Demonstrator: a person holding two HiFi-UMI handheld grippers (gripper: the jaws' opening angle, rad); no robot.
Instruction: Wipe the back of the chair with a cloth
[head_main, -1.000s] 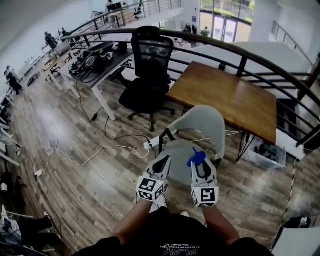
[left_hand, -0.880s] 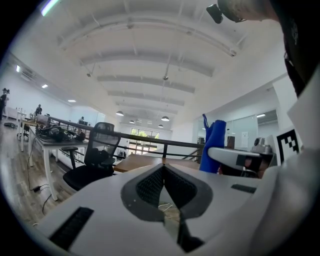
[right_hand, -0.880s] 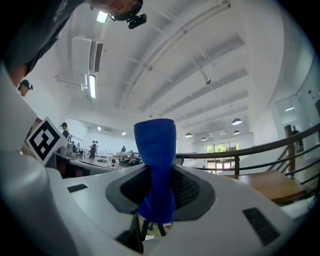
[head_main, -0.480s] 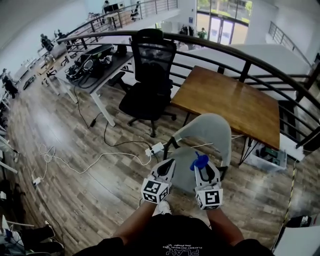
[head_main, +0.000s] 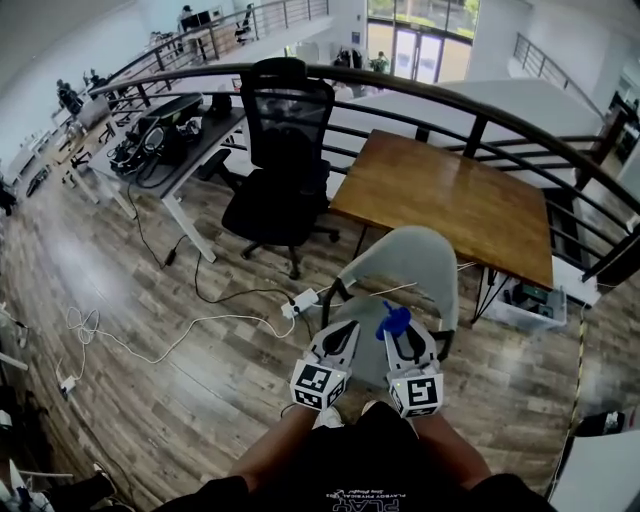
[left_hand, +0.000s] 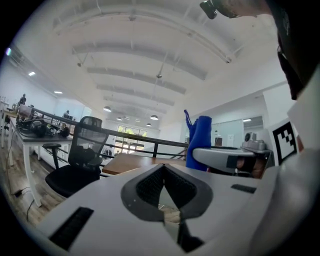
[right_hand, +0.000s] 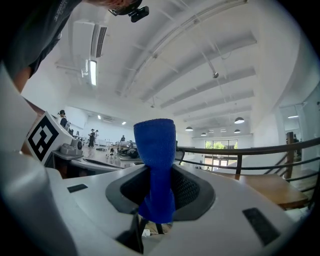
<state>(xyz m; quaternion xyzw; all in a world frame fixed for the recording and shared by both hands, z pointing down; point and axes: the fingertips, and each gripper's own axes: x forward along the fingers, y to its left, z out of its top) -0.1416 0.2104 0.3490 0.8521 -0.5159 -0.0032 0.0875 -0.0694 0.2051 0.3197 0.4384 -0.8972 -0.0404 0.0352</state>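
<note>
A grey shell chair stands just ahead of me, its curved back toward the wooden table. My right gripper hovers over the chair's seat and is shut on a blue cloth, which sticks up from its jaws. My left gripper is beside it over the seat's left edge, jaws shut with nothing between them. From the left gripper view the blue cloth and the right gripper's body show at the right.
A black office chair stands at a white desk to the far left. White cables and a power strip lie on the wood floor. A black railing curves behind the table. A bin sits under the table's right end.
My view has shifted forward toward the grey chair. Both grippers stay side by side over the seat, the blue cloth still held in the right one.
</note>
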